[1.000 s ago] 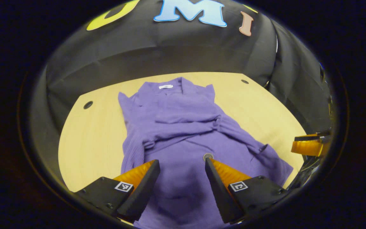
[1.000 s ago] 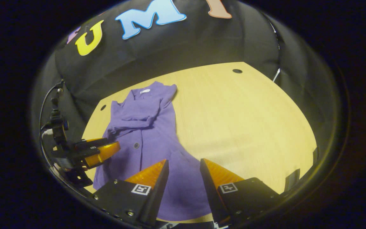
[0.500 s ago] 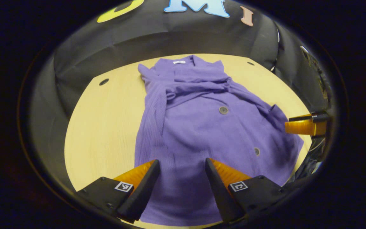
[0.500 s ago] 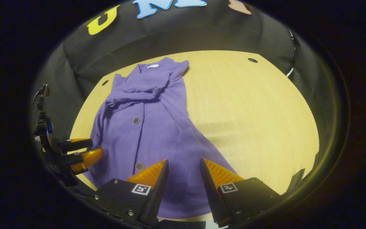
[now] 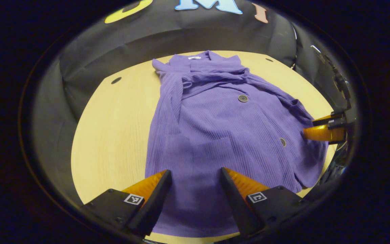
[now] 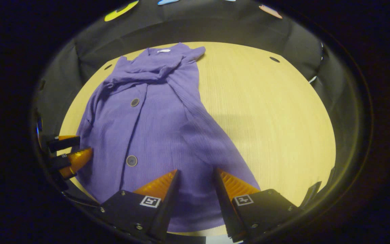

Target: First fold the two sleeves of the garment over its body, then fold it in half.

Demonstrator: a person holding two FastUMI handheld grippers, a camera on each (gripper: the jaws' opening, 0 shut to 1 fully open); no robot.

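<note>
A purple ribbed buttoned garment (image 5: 222, 125) lies flat on the wooden table (image 5: 113, 122), collar at the far end, both sleeves folded across its chest. In the left gripper view my left gripper (image 5: 195, 174) hovers open above the near hem, nothing between its fingers. The right gripper (image 5: 323, 130) shows at the garment's right edge. In the right gripper view the same garment (image 6: 154, 125) spreads ahead, and my right gripper (image 6: 195, 174) stands open over its lower hem. The left gripper (image 6: 68, 150) sits at the garment's left edge.
The table (image 6: 266, 112) has wide bare wood to the garment's right, with small round holes (image 6: 274, 59) near its far corners. Black cloth walls close in behind and at the sides. A cabled device (image 5: 337, 78) hangs at the far right.
Both grippers have drawn back toward the near hem and tilted down, so the whole garment now lies further ahead. Both stay open. The garment has not moved.
</note>
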